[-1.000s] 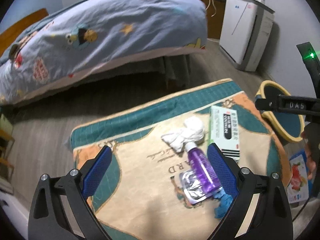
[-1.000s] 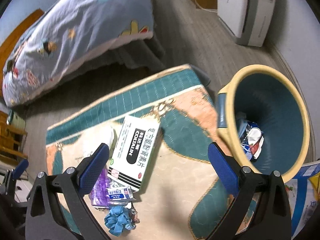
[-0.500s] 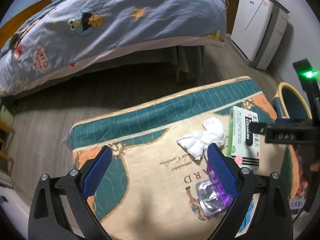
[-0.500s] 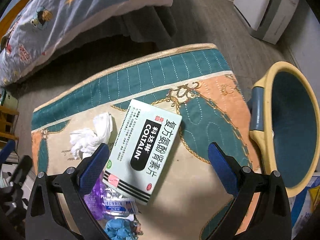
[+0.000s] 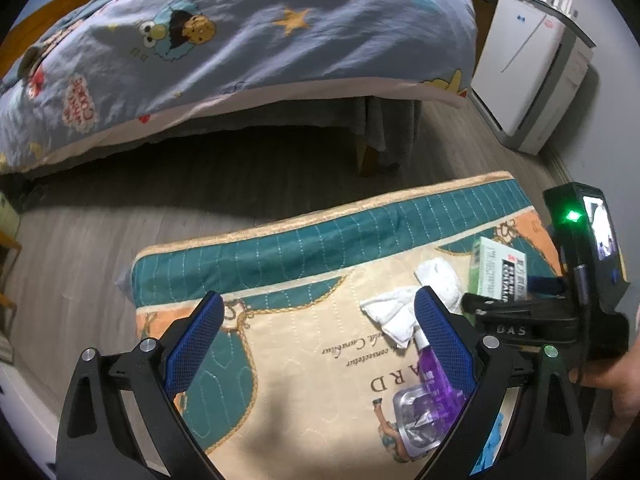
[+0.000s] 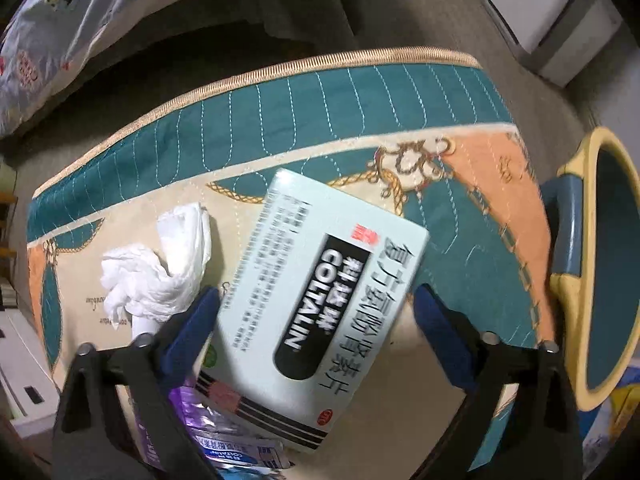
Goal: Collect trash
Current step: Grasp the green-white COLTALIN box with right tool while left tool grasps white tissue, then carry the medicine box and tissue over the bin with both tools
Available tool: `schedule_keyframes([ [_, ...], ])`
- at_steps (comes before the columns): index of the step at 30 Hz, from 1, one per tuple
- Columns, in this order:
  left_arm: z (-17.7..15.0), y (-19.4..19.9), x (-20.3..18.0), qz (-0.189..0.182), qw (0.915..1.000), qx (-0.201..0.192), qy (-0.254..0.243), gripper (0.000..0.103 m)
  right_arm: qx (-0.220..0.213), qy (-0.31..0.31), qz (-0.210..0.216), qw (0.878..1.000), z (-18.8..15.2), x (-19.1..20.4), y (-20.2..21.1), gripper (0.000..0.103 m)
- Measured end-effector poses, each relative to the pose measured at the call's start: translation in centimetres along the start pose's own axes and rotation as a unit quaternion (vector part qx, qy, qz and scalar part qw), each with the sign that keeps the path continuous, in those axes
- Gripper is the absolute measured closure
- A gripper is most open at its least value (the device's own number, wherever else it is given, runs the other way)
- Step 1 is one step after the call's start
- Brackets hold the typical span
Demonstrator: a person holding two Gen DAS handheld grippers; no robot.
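Observation:
A pale green medicine box lies on the quilted mat. My right gripper points straight down over the box, which is between its blue fingers. Its jaws are closing; the left pad is at the box's edge and a gap shows at the right pad. A crumpled white tissue lies left of the box, with a purple bottle and a foil blister pack nearer me. My left gripper hangs open over bare mat, left of the tissue. The box shows at the right there.
A yellow bin with a blue inside stands just right of the mat. A bed with a blue cartoon quilt rises behind it, and a white appliance stands by the wall. A person's hand holds the right gripper.
My right gripper has sunk toward the medicine box, which now fills the space between its fingers, and the jaws have narrowed a little. In the left wrist view the trash has slid rightward.

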State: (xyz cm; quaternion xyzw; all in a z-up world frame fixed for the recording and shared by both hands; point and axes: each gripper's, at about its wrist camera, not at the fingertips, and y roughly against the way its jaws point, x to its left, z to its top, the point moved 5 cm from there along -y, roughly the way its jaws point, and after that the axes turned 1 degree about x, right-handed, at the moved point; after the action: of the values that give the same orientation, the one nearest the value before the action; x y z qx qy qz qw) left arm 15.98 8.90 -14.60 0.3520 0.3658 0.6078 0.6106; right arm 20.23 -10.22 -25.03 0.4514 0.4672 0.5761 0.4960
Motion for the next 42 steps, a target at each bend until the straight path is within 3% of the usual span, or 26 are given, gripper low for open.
schedule_keyframes([
  [9, -0.6, -2.6, -2.6, 0.008, 0.9986, 0.027, -0.046, 0.008, -0.025, -0.075, 0.070, 0.994, 1.3, -4.8, 2.3, 0.023],
  [21, -1.3, -6.9, -9.6, -0.009, 0.9875, 0.064, -0.144, 0.008, -0.054, -0.078, 0.072, 0.993, 1.8, -8.5, 5.0, 0.025],
  [24, -1.7, -7.8, -10.7, -0.014, 0.9847, 0.079, -0.155, 0.013, -0.060, -0.079, 0.077, 0.992, 1.3, -9.3, 5.6, 0.025],
  [26, -2.1, -8.3, -11.1, -0.014, 0.9820, 0.091, -0.165, 0.035, -0.063, -0.079, 0.081, 0.992, 1.5, -9.5, 6.1, 0.025],
  [28, -2.6, -8.6, -11.2, -0.013, 0.9801, 0.105, -0.168, 0.048, -0.065, -0.082, 0.086, 0.991, 1.2, -9.9, 6.5, 0.025],
  [30, -2.5, -8.4, -11.0, -0.005, 0.9808, 0.101, -0.167, 0.059, -0.066, -0.085, 0.091, 0.990, 1.1, -10.3, 6.7, 0.025],
  [31, -2.4, -8.2, -10.9, -0.005, 0.9818, 0.098, -0.162, 0.070, -0.067, -0.086, 0.094, 0.990, 1.1, -10.4, 6.9, 0.026],
  [34, -1.7, -6.9, -10.9, -0.013, 0.9852, 0.078, -0.152, 0.090, -0.075, -0.084, 0.098, 0.989, 0.9, -10.1, 7.4, 0.026],
  [38, -0.3, -4.5, -11.4, -0.012, 0.9866, 0.030, -0.160, 0.094, -0.089, -0.086, 0.105, 0.987, 0.8, -10.5, 8.6, 0.026],
  [42, 0.6, -2.7, -11.8, -0.035, 0.9886, 0.009, -0.146, 0.095, -0.099, -0.093, 0.111, 0.984, 0.5, -11.2, 9.5, 0.026],
])
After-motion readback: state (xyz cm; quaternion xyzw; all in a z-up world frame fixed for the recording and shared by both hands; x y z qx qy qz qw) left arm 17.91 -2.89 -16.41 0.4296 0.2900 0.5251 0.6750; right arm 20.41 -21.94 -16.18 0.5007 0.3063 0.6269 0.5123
